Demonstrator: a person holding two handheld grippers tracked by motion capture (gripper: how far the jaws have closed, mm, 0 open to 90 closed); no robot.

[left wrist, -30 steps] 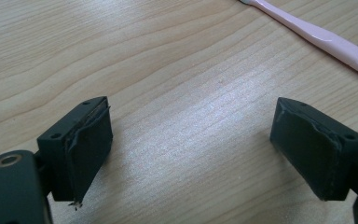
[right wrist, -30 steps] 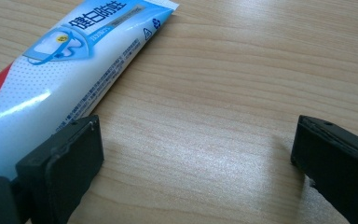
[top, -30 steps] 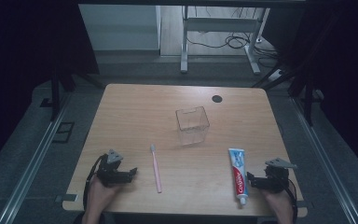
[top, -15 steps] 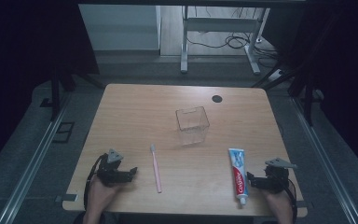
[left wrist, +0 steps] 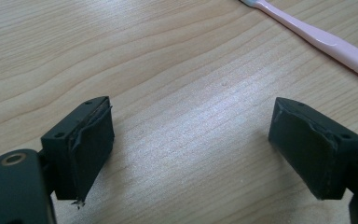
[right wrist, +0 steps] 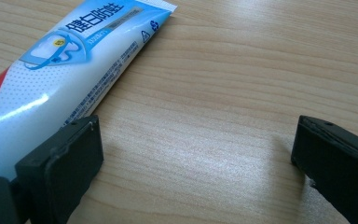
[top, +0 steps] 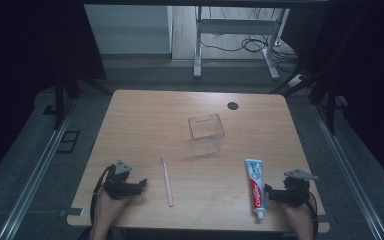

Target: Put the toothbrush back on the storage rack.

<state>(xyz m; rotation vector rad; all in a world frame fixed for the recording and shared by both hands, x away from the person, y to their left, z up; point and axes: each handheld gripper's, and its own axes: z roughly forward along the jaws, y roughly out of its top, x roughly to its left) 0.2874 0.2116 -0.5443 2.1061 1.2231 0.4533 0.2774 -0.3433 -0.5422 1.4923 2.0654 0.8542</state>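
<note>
A clear square cup stands upright near the middle of the wooden table. A pink toothbrush lies flat left of centre, its handle also crossing the top right of the left gripper view. A blue and white toothpaste tube lies at the front right, cap toward the front edge. My left gripper rests open on the table, left of the toothbrush, with bare wood between its jaws. My right gripper rests open just right of the tube, holding nothing.
A small black round mark sits at the table's far right. Beyond the table, a metal desk frame and cables stand on the floor. Dark curtains flank both sides.
</note>
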